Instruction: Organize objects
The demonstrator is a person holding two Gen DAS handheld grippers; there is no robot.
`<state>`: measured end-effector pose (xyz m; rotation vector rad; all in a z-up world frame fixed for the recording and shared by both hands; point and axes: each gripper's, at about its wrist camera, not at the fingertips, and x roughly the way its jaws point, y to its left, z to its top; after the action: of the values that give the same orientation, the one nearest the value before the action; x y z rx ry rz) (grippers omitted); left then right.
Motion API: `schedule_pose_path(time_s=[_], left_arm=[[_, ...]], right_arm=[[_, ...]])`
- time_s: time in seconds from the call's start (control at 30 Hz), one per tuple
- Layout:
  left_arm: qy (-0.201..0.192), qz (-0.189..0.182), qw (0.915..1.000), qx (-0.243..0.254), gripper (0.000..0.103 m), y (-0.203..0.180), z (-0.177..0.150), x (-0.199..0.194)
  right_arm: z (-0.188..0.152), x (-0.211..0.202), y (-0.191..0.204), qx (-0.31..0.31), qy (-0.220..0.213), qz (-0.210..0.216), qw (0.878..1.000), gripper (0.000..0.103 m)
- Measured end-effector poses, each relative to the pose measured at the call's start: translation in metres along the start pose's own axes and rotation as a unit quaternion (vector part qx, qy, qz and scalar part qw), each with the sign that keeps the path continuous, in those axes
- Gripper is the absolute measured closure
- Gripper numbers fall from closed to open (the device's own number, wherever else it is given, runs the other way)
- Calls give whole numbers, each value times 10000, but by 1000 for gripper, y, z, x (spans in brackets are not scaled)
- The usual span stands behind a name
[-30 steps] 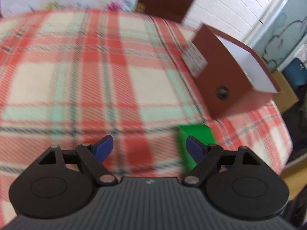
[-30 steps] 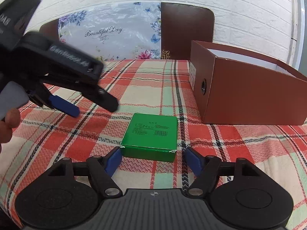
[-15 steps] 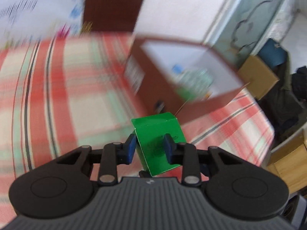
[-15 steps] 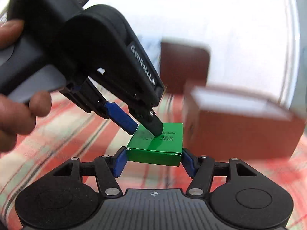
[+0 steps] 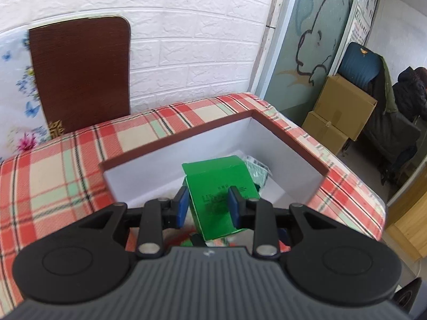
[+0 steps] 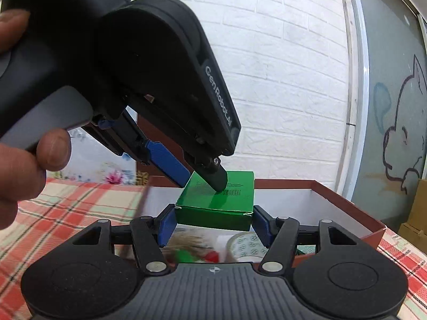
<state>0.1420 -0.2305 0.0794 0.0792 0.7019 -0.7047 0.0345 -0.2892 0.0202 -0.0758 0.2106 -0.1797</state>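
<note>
Above the open brown shoebox [image 5: 291,144] on the plaid-covered table [image 5: 53,176], a flat green carton [image 5: 221,186] hangs in the air, held by both grippers at once. The left gripper [image 5: 206,208] pinches it across its thin dimension, one blue pad [image 5: 180,206] against the underside and the other on the printed top face, so that gripper is clamped on the carton. Seen from the right wrist, the left gripper [image 6: 202,177] comes in from the upper left, its dark fingertip lying on the carton [image 6: 216,200] next to the barcode, with a person's hand [image 6: 24,157] wrapped round its handle. The right gripper [image 6: 213,222] grips the same carton across its wide sides, a blue pad [image 6: 166,225] pressed to each end of the near edge, so it too is closed on the carton.

The carton sits tilted in the left wrist view and nearly level in the right wrist view, clear of the box's white inner walls. Beneath it, inside the shoebox [image 6: 347,202], lie a roll of tape [image 6: 245,242] printed with small green marks and some blurred packets in red, green and white; what they are cannot be told. Against the white brick wall [image 5: 200,40] behind the table leans a dark brown board [image 5: 80,74], beside a floral sheet [image 5: 16,101]. To the right, past the table's edge, cardboard boxes [image 5: 339,112] are stacked on the floor.
</note>
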Motion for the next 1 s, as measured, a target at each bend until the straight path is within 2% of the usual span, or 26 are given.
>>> schedule_pose_path(time_s=[0.07,0.13,0.2,0.27,0.43,0.53,0.73,1.0], left_arm=[[1,109,9999,73,67,0,6,14],[112,401,9990,134,62,2,8,29],[254,554,9981,72,62,7,7,36],[234,426,9988,4,62,9,2,30],[62,523,9985,163,55,1,-5,7],[28,608,9979,244,54,-6,-12,-7],[-83,838,9960,285,48,-8,-29,-34],[-167,1287,9912,268,40,1,-55,-67]], right_arm=[[-1,20,-1,-131,79,-84,9998,42],[-4,40,0,-296,239,-227,9990,40],[-7,45,-1,-192,309,-228,9991,40],[-9,38,-4,18,227,-167,9996,39],[-17,13,-4,300,115,-234,9992,37],[-20,-8,-7,484,20,-348,9982,35],[-20,-49,-13,808,-100,-461,9956,32],[-25,-67,-17,1356,78,-300,9903,32]])
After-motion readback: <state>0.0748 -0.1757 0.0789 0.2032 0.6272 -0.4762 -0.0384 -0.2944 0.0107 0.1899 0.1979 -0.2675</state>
